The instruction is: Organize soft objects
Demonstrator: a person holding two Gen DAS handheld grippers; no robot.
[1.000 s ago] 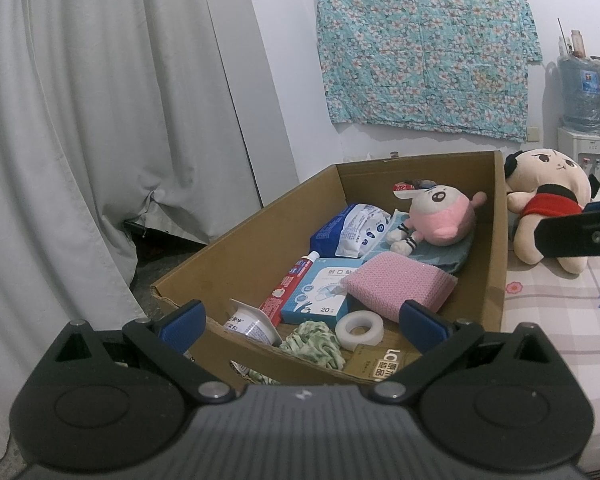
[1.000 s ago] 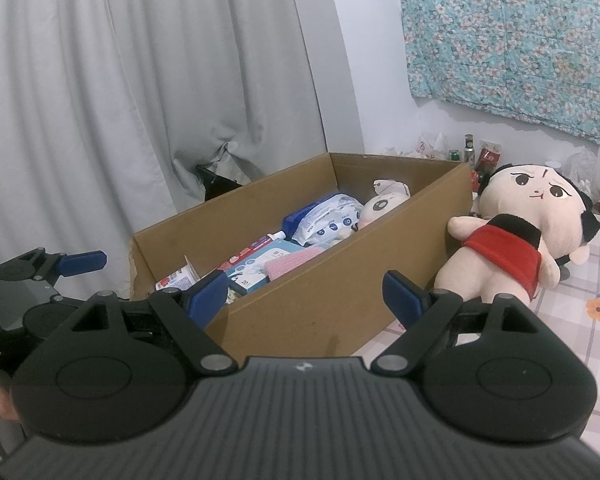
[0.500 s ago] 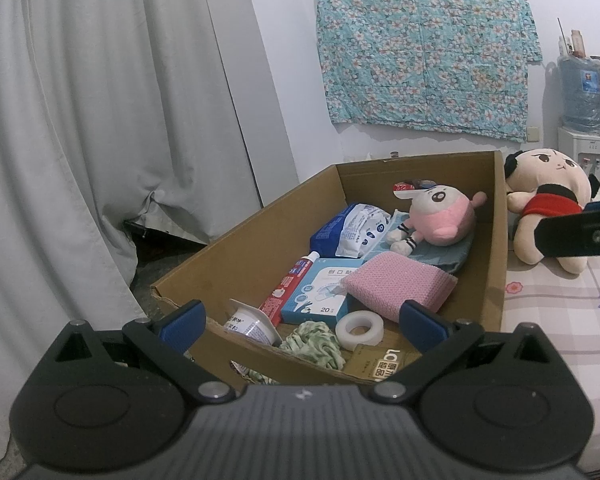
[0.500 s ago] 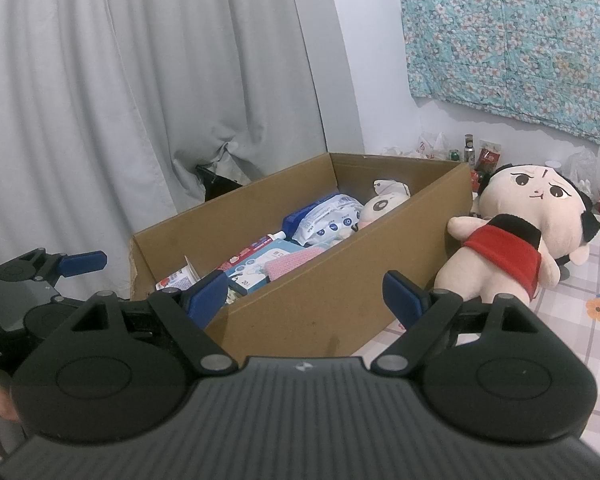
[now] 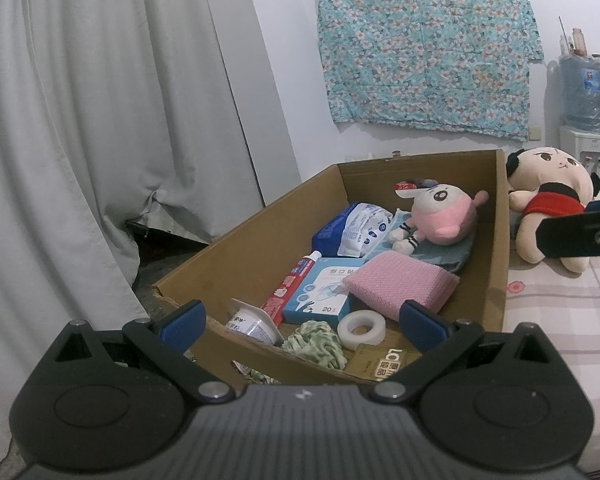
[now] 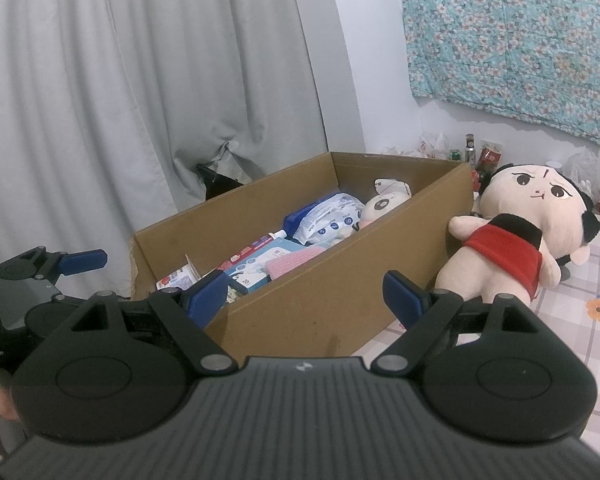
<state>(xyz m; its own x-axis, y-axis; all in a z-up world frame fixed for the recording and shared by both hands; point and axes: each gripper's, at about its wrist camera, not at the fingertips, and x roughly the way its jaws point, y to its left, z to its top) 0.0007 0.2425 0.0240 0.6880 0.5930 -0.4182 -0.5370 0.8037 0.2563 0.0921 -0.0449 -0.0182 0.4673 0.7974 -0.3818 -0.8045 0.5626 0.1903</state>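
An open cardboard box (image 5: 500, 240) holds a pink plush toy (image 5: 444, 216), a folded pink cloth (image 5: 400, 284) and a green scrunchie (image 5: 316, 340), among harder items. A big doll in a red top (image 6: 516, 236) lies on the bed outside the box's right wall (image 6: 340, 288); the left wrist view also shows this doll (image 5: 548, 200). My left gripper (image 5: 302, 322) hovers open at the box's near end, with nothing between its fingers. My right gripper (image 6: 304, 296) is open too, in front of the box's outer wall and left of the doll.
Also in the box are a wipes pack (image 5: 356, 228), a toothpaste tube (image 5: 296, 284), a blue plaster box (image 5: 320, 292), a tape roll (image 5: 360, 330) and a yoghurt cup (image 5: 252, 324). Grey curtains (image 5: 100, 140) hang on the left. The checked bedsheet (image 6: 580, 320) lies to the right.
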